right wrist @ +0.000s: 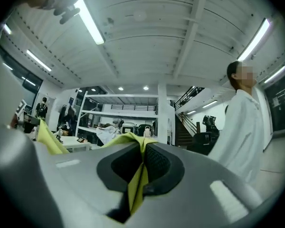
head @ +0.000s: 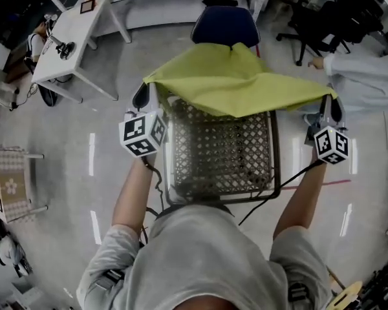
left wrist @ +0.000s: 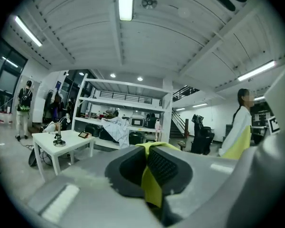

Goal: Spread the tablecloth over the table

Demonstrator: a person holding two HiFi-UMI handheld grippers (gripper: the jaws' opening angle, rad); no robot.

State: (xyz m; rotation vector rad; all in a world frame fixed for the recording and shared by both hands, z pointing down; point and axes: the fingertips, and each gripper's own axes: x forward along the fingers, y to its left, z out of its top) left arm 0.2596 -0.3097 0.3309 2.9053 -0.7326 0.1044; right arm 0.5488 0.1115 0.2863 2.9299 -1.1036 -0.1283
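Both of my arms reach forward, one along each side of the counter [head: 181, 173]. The left forearm [head: 132, 196] runs up the counter's left edge and the right forearm [head: 304, 192] up its right edge, elbows slightly bent. Each wrist carries its tool pointing away from me and roughly level, marker cubes facing up toward the head camera.

Left hand-held gripper [head: 144, 90]: jaws closed on the left corner of the tablecloth [head: 233, 79]. In the left gripper view a yellow-green fold is pinched between the two dark pads [left wrist: 168, 167] and hangs down out of the slot.

Right hand-held gripper [head: 328, 101]: jaws closed on the right corner of the tablecloth. The right gripper view shows the same fabric clamped between the pads and bunched above them.

The tablecloth is stretched between the two tools and held in the air over the far end of the counter. It rises to a ridge at the centre and slopes down toward each clamped corner. Its near edge covers only the far strip of the lattice top. The rest of the lattice, nearer to me, is uncovered.

A blue chair [head: 225, 23] stands just beyond the counter. A person in a white coat [head: 368, 76] stands at the right.
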